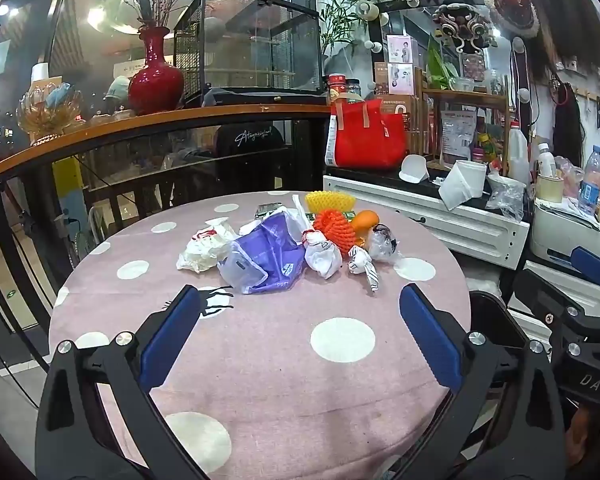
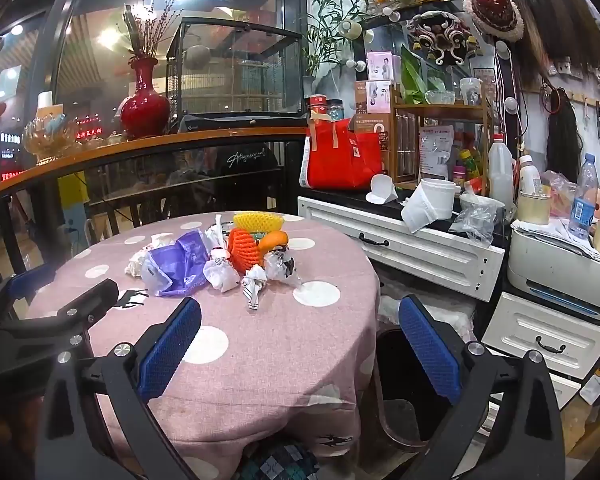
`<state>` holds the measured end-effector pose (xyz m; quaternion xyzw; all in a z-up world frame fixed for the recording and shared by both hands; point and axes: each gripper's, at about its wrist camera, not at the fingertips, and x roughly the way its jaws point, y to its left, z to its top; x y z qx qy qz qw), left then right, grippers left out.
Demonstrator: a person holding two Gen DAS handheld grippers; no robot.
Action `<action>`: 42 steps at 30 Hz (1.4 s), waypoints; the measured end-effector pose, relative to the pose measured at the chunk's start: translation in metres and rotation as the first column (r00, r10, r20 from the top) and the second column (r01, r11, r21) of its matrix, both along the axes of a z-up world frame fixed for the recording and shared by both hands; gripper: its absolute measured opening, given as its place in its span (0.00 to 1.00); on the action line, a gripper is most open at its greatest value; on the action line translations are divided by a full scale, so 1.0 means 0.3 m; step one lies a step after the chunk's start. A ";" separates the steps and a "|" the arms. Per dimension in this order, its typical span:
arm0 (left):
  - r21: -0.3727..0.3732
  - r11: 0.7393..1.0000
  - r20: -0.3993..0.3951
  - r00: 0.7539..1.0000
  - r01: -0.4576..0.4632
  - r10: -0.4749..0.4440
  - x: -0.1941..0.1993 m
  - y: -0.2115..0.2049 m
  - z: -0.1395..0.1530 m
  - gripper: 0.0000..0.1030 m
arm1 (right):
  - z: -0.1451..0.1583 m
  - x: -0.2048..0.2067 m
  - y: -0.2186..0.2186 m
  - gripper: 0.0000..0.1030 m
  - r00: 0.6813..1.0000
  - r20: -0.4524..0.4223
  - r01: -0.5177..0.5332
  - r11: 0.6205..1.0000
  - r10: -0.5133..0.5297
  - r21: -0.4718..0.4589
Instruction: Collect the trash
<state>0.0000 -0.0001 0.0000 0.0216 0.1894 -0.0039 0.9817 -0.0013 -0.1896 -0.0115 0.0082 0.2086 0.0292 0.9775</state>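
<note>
While both the left gripper point(image 1: 300, 300) and right gripper point(image 2: 300, 312) hang spread and empty short of it, the trash point(image 1: 288, 248) lies heaped mid-table point(image 1: 340, 380); nothing looks collected yet, and all picking remains.

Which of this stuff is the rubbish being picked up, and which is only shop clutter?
For the job: purple plastic bag, orange foam net, yellow foam net, crumpled white wrappers, dark bin beside the table.

Just lying about: red vase, red tote bag, water bottle.
</note>
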 end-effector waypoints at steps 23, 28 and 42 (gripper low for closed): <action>0.004 1.000 -0.007 1.000 0.004 -0.004 0.018 0.016 -0.021 0.95 | 0.035 0.035 -0.003 0.95 1.000 0.005 -0.005 1.000 0.005 -0.001; 0.005 1.000 -0.008 1.000 0.005 -0.005 0.017 0.010 -0.027 0.95 | 0.040 0.036 0.008 0.95 1.000 0.008 -0.005 1.000 0.005 -0.001; 0.013 1.000 -0.024 1.000 0.003 -0.003 0.019 0.001 -0.029 0.95 | 0.032 0.021 0.013 0.95 1.000 0.008 -0.008 1.000 0.008 0.000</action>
